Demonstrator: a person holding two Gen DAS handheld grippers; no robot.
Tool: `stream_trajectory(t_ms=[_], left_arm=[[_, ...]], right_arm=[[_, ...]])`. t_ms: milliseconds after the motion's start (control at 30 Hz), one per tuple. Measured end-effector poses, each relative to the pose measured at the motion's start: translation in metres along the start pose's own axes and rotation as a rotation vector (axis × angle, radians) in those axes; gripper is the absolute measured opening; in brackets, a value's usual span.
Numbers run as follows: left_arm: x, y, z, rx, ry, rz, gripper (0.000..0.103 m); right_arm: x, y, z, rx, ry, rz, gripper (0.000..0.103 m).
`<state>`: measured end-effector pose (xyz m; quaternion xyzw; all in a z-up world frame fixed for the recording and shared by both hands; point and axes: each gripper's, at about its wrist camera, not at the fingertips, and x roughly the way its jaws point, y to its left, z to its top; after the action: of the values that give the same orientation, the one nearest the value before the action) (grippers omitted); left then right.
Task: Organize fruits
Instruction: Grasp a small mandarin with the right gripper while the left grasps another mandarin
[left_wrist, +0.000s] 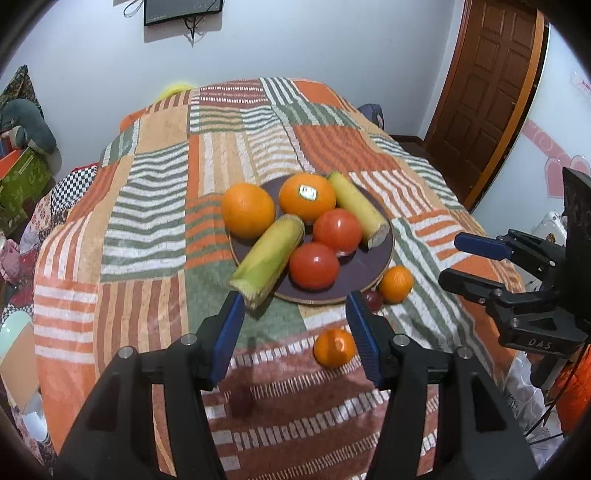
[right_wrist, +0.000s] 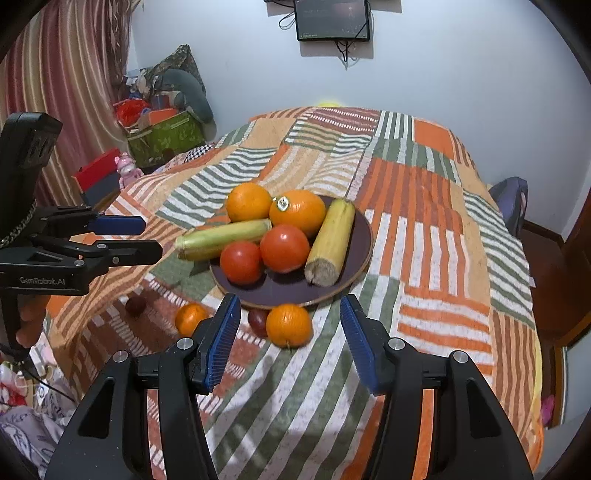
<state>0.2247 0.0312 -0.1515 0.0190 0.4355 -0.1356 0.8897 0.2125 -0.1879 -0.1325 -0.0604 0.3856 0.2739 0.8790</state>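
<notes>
- A dark round plate (right_wrist: 364, 236) on the striped bed cover holds 2 oranges (right_wrist: 248, 202), 2 red tomatoes (right_wrist: 284, 248) and 2 corn cobs (right_wrist: 330, 242).
- 1 cob (left_wrist: 267, 254) overhangs the rim.
- 2 mandarins (right_wrist: 289, 325) and 2 small dark red fruits (right_wrist: 258, 320) lie on the cover near the plate.

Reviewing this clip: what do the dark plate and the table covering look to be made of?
Plate: probably glazed ceramic or lacquered wood; smooth dark purple-brown surface with faint sheen and a pale, tan edge at the rim. Table covering: woven textile, blanket-like; matte, fuzzy striped patchwork that drapes and creases over the edges.
</notes>
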Motion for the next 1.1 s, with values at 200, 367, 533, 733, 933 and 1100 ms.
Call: stream_trajectory(t_ms=[200,367,533,733,933,1100], left_arm=[[0.013,-0.004,-0.015,0.003,0.047,-0.004,0.057],[0.026,-0.010,-0.025,0.006,0.082,-0.017,0.057],[0.039,-0.019,-0.028,0.010,0.108,-0.040,0.057],[0.056,-0.030,-0.031,0.039,0.139,-0.062,0.054],[0.065,-0.032,-0.034,0.055,0.150,-0.071,0.043],[0.067,-0.031,-0.035,0.058,0.140,-0.062,0.035]], right_arm=[[0.004,0.001,-0.014,0.004,0.025,-0.003,0.052],[0.010,0.001,-0.025,0.021,0.041,0.006,0.052],[0.019,-0.001,-0.029,0.039,0.054,0.014,0.052],[0.033,0.000,-0.027,0.039,0.064,0.024,0.052],[0.045,0.001,-0.023,0.027,0.068,0.019,0.045],[0.057,-0.004,-0.023,0.041,0.084,0.018,0.043]])
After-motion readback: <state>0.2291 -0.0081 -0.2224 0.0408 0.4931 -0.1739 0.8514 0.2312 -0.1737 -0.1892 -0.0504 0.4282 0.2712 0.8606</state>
